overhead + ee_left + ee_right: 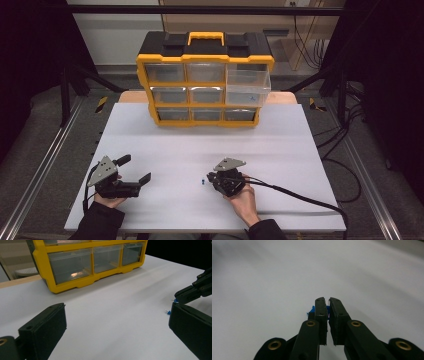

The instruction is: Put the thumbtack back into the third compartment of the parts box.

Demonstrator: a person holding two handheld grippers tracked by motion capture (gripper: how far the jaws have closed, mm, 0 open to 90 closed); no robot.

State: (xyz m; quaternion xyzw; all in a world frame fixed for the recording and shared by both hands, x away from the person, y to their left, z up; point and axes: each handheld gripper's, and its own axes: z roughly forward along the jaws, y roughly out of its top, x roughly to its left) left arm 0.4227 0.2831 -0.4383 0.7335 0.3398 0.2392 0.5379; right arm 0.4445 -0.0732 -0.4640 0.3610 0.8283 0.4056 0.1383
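While the left gripper (134, 170) is held with jaws spread wide above the white table (280, 135), the right gripper (328, 305) is seen pressed nearly closed beside a small blue piece (311, 310) lying on the table; whether it is pinched cannot be told.

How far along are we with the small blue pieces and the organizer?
Done: one clear drawer of the yellow and black plastic organizer stands pulled out. In hand: the right gripper has its jaws nearly closed by a small blue piece on the white table; whether it grips anything is unclear. The left gripper waits open. Left: another blue piece remains on the table.
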